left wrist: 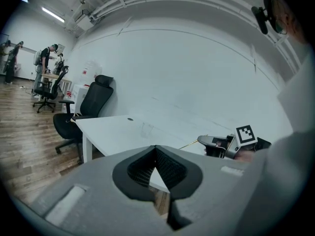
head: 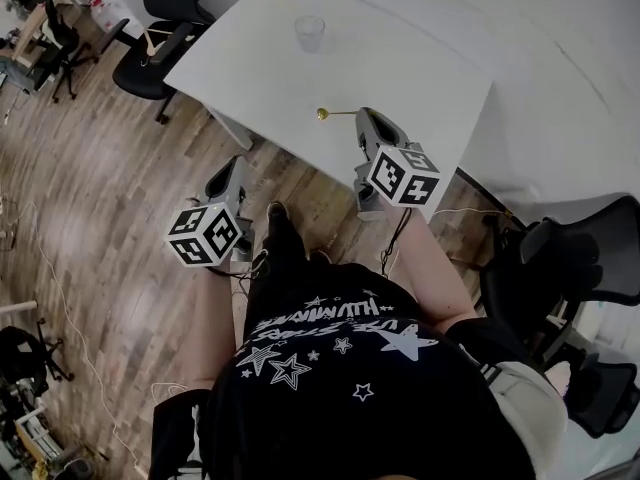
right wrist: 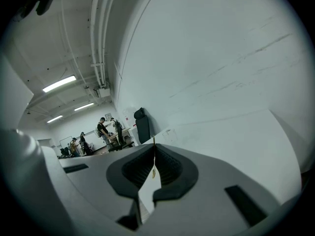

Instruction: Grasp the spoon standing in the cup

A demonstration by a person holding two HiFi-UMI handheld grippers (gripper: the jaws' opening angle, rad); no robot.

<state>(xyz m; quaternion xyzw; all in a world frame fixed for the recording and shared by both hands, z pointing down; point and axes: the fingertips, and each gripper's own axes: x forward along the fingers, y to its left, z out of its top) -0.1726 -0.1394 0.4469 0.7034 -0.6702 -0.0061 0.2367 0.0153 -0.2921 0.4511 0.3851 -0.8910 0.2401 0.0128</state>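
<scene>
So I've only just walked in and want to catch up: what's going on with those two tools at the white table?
A person holds a tool in each hand beside the white table. The right tool is shut on the handle of a gold spoon, which sticks out over the table. The clear cup stands farther back with no spoon in it. The left tool is shut on nothing, over the wooden floor by the table's edge.
</scene>
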